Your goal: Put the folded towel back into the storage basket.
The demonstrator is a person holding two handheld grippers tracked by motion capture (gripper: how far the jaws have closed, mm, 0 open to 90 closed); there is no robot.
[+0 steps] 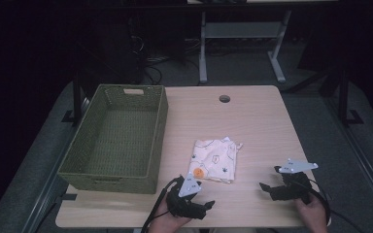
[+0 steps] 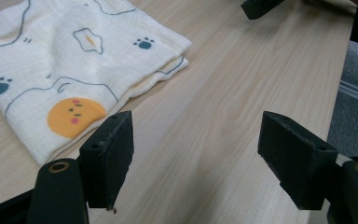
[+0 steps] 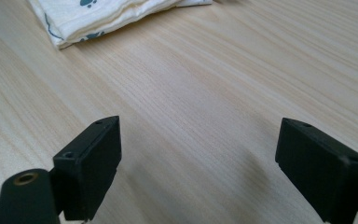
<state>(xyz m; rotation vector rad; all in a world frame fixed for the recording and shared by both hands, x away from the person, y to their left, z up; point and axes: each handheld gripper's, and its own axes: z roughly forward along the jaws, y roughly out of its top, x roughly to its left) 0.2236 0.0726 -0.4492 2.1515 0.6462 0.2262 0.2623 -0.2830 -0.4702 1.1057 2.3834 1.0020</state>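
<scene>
A folded cream cloth (image 1: 216, 159) printed with paw marks and an orange face lies flat on the wooden table (image 1: 257, 126). My left gripper (image 1: 205, 208) rests near the front edge just below the cloth, open, with bare wood between its jaws. In the left gripper view the cloth (image 2: 74, 60) lies ahead and to the left of the left gripper (image 2: 196, 135). My right gripper (image 1: 270, 177) sits to the right of the cloth, open and holding nothing. In the right gripper view the cloth (image 3: 98, 14) shows far ahead of the right gripper (image 3: 198, 140).
A green woven basket (image 1: 111, 141) with nothing in it stands on the left side of the table. A round cable hole (image 1: 224, 99) sits near the far edge. Desk legs and cables stand on the dark floor beyond the table.
</scene>
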